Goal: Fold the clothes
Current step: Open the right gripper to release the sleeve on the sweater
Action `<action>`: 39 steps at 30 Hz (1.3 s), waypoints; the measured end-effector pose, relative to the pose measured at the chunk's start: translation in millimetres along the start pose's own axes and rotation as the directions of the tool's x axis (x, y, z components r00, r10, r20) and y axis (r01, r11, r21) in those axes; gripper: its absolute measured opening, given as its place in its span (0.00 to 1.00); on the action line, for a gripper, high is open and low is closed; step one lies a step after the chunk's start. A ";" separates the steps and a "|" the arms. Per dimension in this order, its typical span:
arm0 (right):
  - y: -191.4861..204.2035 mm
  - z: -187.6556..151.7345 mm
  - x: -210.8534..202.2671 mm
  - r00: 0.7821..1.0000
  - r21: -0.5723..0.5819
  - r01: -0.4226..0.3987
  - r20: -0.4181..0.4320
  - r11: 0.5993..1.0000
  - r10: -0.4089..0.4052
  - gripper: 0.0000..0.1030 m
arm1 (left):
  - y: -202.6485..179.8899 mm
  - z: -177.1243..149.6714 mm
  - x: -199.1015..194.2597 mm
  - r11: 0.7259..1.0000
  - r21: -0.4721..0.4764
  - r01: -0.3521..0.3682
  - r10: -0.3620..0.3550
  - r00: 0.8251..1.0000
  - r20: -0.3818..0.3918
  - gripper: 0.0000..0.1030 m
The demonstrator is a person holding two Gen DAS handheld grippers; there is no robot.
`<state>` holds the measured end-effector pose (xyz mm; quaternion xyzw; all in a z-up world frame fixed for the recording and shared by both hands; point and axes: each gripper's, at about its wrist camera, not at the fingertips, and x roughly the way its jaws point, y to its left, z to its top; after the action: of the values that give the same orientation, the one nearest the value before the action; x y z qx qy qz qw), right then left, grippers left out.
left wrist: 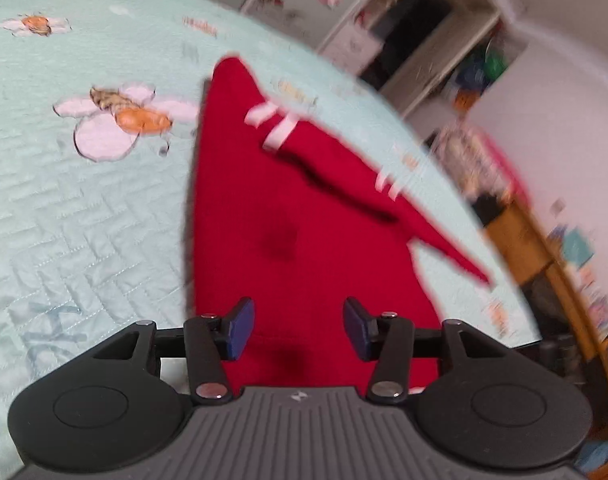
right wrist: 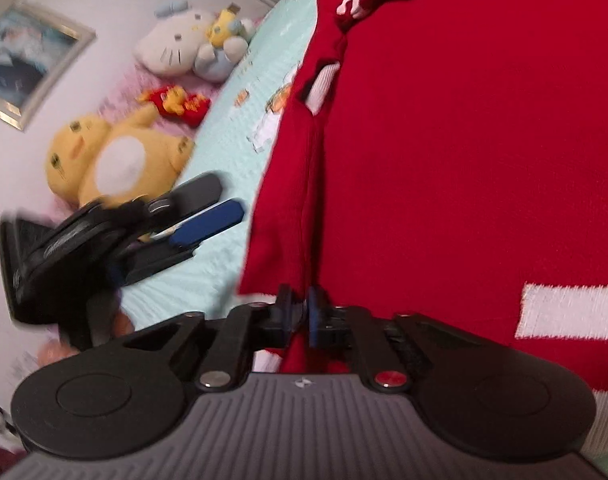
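Red sweater [left wrist: 304, 216] lay across mint quilt [left wrist: 83, 208], filling frame centre. Right gripper [right wrist: 304, 312] was clamped on its edge at lower centre; left gripper [left wrist: 299, 328] stood open, empty, above the fabric.

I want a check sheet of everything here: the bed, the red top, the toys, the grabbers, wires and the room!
Surface: pale green quilted bedspread printed with bees and flowers.
Job's things: red knitted sweater with white stripes, lying spread on the bedspread, sleeves folded over it.
Clutter: yellow bear plush, white cat plush and small red plush by the wall.
Grippers: left gripper open above the sweater's hem, holding nothing; right gripper shut on a sweater edge.
Cables: nothing seen.
Surroundings: white shelf unit, framed picture, wooden furniture.
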<state>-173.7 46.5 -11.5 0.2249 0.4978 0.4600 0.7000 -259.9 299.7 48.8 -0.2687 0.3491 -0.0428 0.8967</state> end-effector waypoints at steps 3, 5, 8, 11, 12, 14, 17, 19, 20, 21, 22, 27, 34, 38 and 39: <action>5.3 -0.3 -2.7 1.000 -0.040 0.013 -0.010 0.999 -0.013 0.05 | 3.5 -5.5 18.1 0.997 0.054 -0.057 0.060 0.997 -0.051 0.46; 3.9 0.7 -7.0 1.000 -0.037 0.004 -0.012 0.999 -0.005 0.09 | 1.0 -6.9 14.1 0.996 0.070 -0.052 0.055 0.998 -0.041 0.46; 1.2 9.3 -18.1 1.000 -0.017 -0.010 0.027 1.000 0.010 0.15 | 0.0 -3.3 6.4 0.999 0.042 -0.032 0.033 0.999 -0.026 0.47; -2.6 24.2 -31.0 0.994 0.004 -0.025 0.107 1.000 0.024 0.17 | -3.3 5.1 0.7 0.999 0.032 0.009 -0.010 1.000 0.020 0.48; -4.4 31.1 -32.7 0.991 0.013 -0.026 0.133 1.000 0.024 0.17 | -5.9 7.4 2.6 0.999 0.040 0.008 -0.009 0.999 0.030 0.50; -6.4 49.8 -29.7 0.987 0.018 -0.017 0.161 1.000 0.014 0.17 | -6.1 10.4 11.3 0.998 0.061 -0.009 0.007 1.000 0.022 0.51; -7.2 74.8 -18.0 0.981 0.009 -0.002 0.193 1.000 0.000 0.25 | -3.8 8.8 25.7 0.993 0.115 -0.021 0.025 0.999 -0.031 0.50; -12.5 91.7 -7.4 0.980 0.038 -0.012 0.200 0.999 0.004 0.36 | -5.3 8.6 24.2 0.989 0.145 -0.013 0.018 0.999 -0.033 0.50; -15.5 99.2 -2.6 0.980 0.049 -0.022 0.201 0.999 0.012 0.37 | -5.6 10.2 21.3 0.989 0.147 0.001 0.003 1.000 -0.029 0.50; -16.2 107.3 3.5 0.980 0.048 -0.023 0.199 0.999 0.013 0.37 | -5.3 12.6 18.2 0.990 0.141 0.018 -0.015 1.000 -0.017 0.50; -16.7 115.5 9.7 0.980 0.046 -0.022 0.198 0.999 0.012 0.37 | -6.2 15.9 16.0 0.990 0.139 0.032 -0.032 0.999 -0.002 0.50; -6.9 155.0 36.4 0.975 -0.043 -0.086 0.203 0.995 0.093 0.34 | -15.2 37.0 25.0 0.983 0.164 0.087 -0.095 0.995 0.041 0.51; -28.5 182.8 95.5 0.997 -0.092 0.065 0.055 0.994 -0.060 0.00 | -9.0 30.3 72.1 0.971 0.231 0.054 -0.042 0.998 -0.054 0.50; -35.5 182.0 87.6 0.998 -0.047 0.012 0.067 0.999 -0.009 0.02 | -12.9 32.9 63.0 0.966 0.248 0.073 -0.058 0.996 -0.068 0.50; -34.5 181.5 83.1 0.997 -0.047 0.001 0.077 0.999 0.003 0.05 | -10.1 37.5 60.6 0.973 0.212 0.089 -0.077 0.995 -0.065 0.49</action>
<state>11.7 128.3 -5.7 0.2262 0.4593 0.4628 0.7236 -188.9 292.0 40.4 -0.1834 0.3560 -0.1252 0.9077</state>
